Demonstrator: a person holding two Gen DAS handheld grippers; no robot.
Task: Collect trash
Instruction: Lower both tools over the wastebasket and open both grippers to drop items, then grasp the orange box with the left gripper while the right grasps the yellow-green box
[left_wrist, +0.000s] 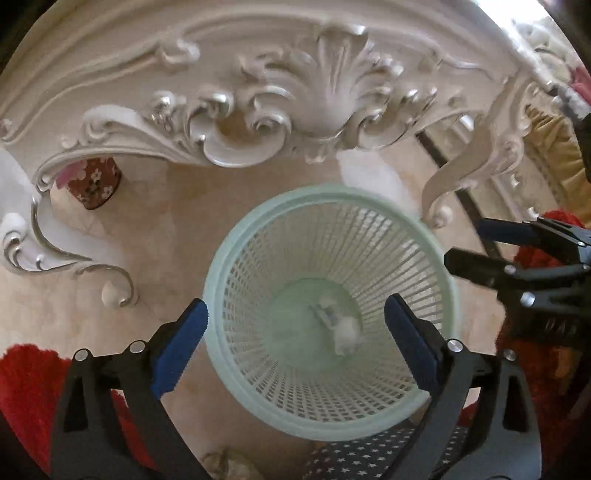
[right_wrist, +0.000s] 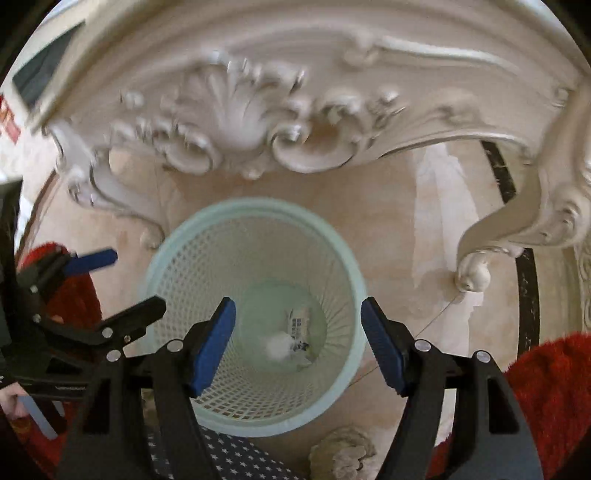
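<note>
A pale green mesh waste basket (left_wrist: 436, 258) stands on the beige floor below both grippers; it also shows in the right wrist view (right_wrist: 177, 236). At its bottom lie a white wad and a printed wrapper (left_wrist: 341, 325) (right_wrist: 295, 336). My left gripper (left_wrist: 295, 343) is open and empty above the basket mouth. My right gripper (right_wrist: 297, 343) is open and empty above it too. The right gripper shows at the right in the left wrist view (left_wrist: 469, 243), the left gripper at the left in the right wrist view (right_wrist: 133, 280). A crumpled beige paper ball (right_wrist: 343, 458) lies on the floor near the basket.
An ornate white carved table (left_wrist: 258, 99) with curled legs (left_wrist: 443, 184) stands just behind the basket. Red fluffy fabric (right_wrist: 546, 387) lies at both sides. A dark star-patterned cloth (left_wrist: 354, 458) lies near the basket. A red floral container (left_wrist: 96, 181) stands under the table.
</note>
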